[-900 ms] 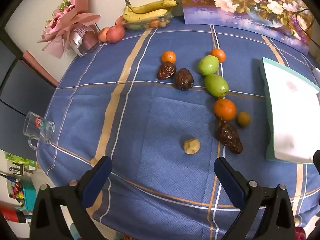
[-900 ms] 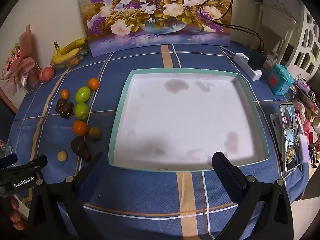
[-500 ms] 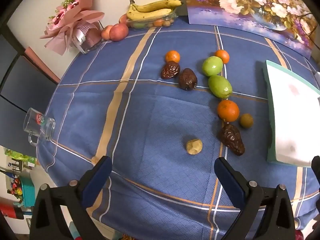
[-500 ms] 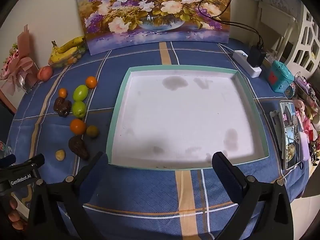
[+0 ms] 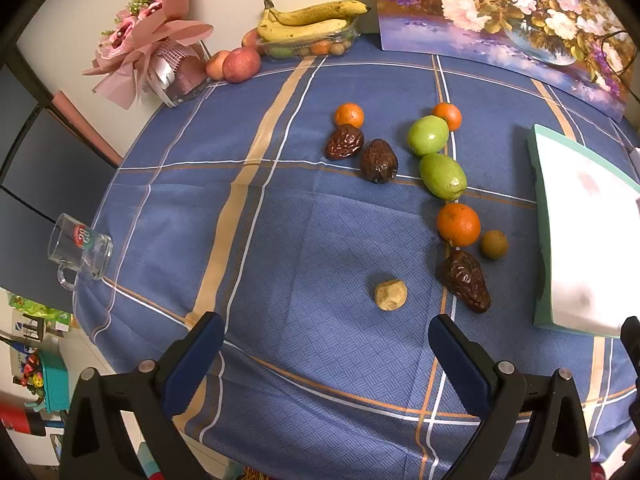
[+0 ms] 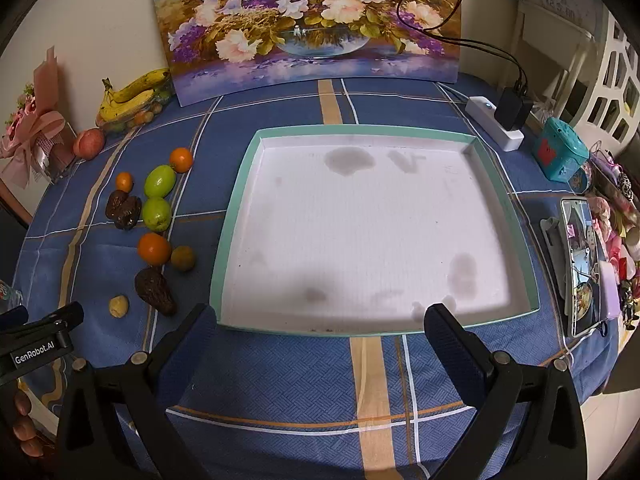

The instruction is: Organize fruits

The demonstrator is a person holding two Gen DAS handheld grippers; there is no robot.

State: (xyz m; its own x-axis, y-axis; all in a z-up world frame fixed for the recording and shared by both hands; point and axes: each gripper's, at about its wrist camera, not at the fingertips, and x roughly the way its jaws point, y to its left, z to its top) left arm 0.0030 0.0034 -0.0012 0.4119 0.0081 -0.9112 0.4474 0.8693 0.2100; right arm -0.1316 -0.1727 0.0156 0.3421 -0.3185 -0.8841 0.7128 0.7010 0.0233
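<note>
Black tongs [image 5: 326, 354] with blue pads [image 6: 450, 344], silver screws.

Loose fruits [image 6: 154, 208] lie on the tablecloth [image 6: 280, 376], left of the tray [image 6: 504, 216].

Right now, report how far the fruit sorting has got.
Done: nothing; the tray holds no fruit. In hand: nothing; the left gripper and right gripper are both open. Left: every loose fruit lies on the tablecloth, including the oranges, green fruits, brown wrinkled fruits and the small pale fruit.
</note>
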